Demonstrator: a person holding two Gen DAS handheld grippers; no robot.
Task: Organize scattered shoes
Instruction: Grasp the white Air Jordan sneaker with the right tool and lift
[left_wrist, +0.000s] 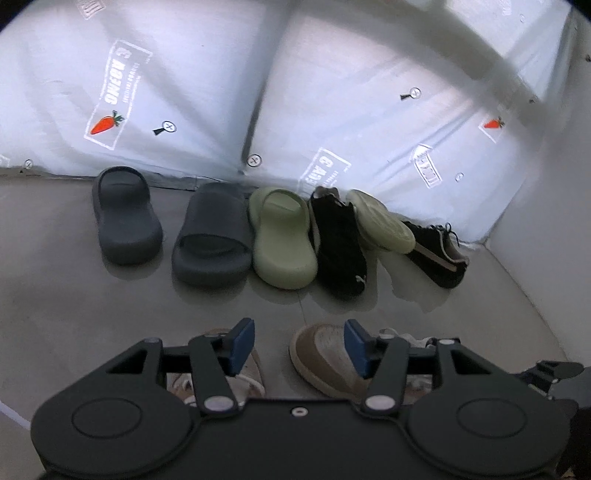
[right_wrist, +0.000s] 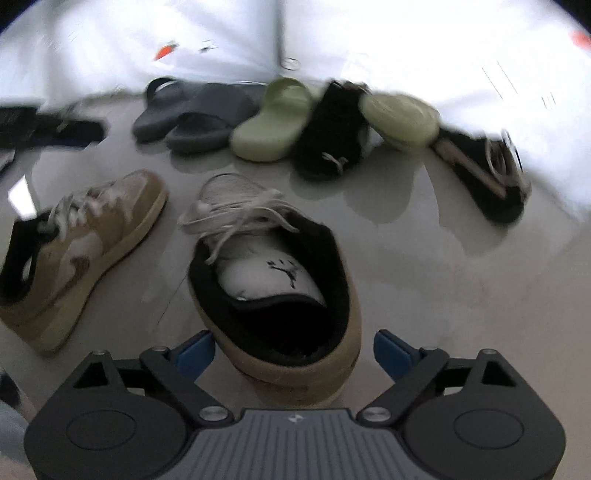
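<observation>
My left hand-held gripper hangs with its blue pads spread wide and nothing between them, just above the floor. Below it sit two tan sneakers: one tan sneaker shows its toe between the pads, and the other tan sneaker is mostly hidden behind the left finger.

My right hand-held gripper is also released, its pads standing on either side of the heel of the nearer tan sneaker, close to it; I cannot tell whether they touch. That shoe's opening is empty apart from its white insole with a printed logo. Its partner lies to the left, angled away.

Along the white printed sheet at the back runs a row: two dark grey slides, a green slide upright, a black sneaker, a second green slide sole-up, leaning across the black sneaker and another black sneaker tipped on its side
</observation>
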